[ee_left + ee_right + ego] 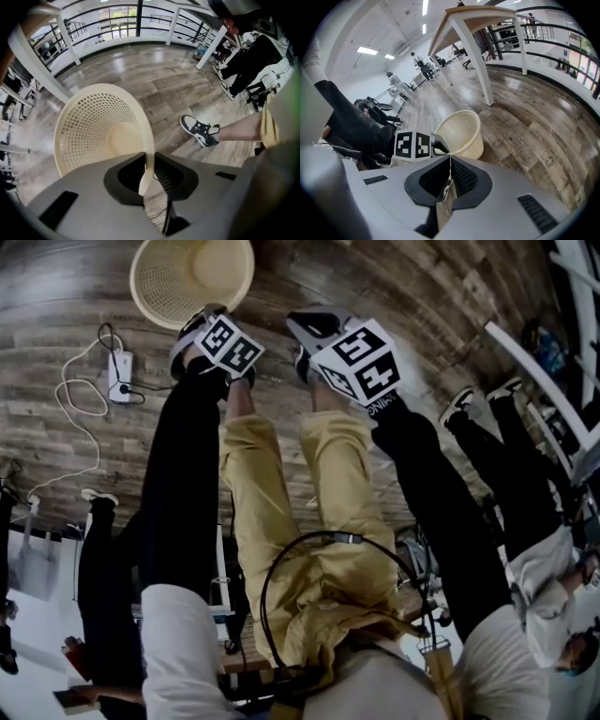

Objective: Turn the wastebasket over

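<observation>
Left gripper view | left claw [149, 178] pinches wastebasket [93, 126] rim | right claw [449, 180] closed, empty | open floor [187, 89]

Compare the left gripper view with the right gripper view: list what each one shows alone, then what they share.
Left only: the wastebasket rim pinched between the left gripper pads, and a black-and-white sneaker. Right only: the left gripper's marker cube seen from outside at the rim, and a white-legged table. Both: the cream wastebasket and the wood floor.

Small white print under marker cube [361, 357], right claw [449, 161]: unreadable. No other text.
</observation>
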